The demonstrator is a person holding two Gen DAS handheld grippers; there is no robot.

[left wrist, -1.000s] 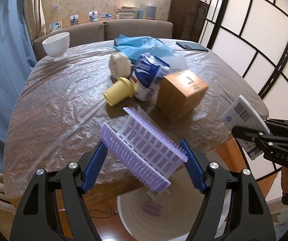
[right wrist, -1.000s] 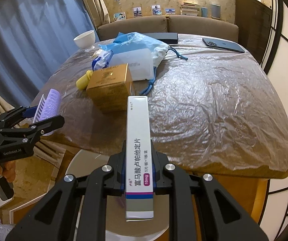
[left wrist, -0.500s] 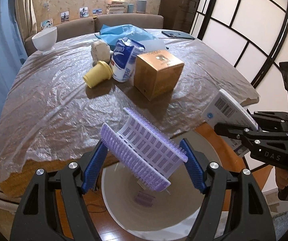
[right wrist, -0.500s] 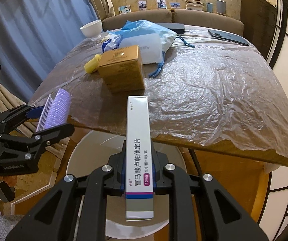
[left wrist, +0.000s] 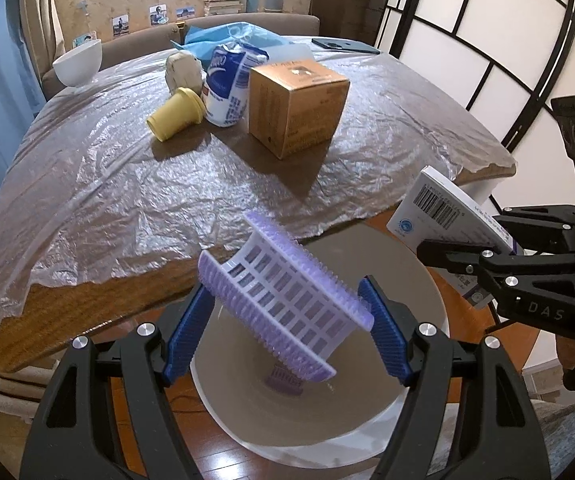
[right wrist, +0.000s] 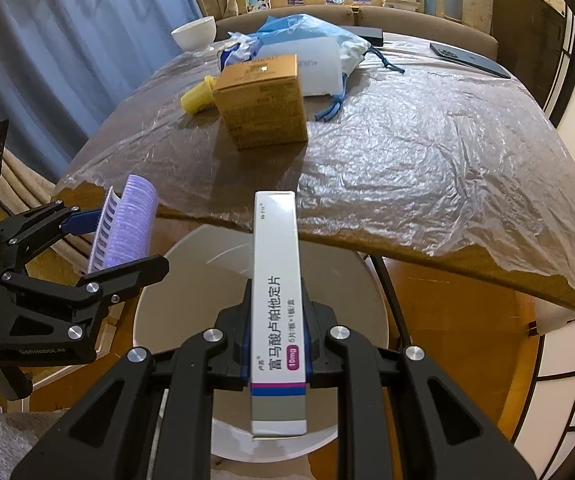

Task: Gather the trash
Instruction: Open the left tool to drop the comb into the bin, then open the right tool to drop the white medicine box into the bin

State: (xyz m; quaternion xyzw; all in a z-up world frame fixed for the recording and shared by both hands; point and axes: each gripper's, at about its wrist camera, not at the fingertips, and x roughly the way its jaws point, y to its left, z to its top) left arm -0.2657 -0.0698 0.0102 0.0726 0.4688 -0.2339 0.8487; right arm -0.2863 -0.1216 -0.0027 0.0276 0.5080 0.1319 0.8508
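Purple and ribbed, the hair roller (left wrist: 283, 300) sits crosswise between the blue pads of the left gripper (left wrist: 287, 322), jaws spread wide and pressing on its two ends, above the open mouth of the white bin (left wrist: 371, 438) beside the table (left wrist: 87, 184). Another purple piece lies in the bin's bottom. The right gripper (right wrist: 277, 344) is clamped narrow on a slim white medicine box (right wrist: 277, 300), whose length runs forward past the fingertips, also over the bin.
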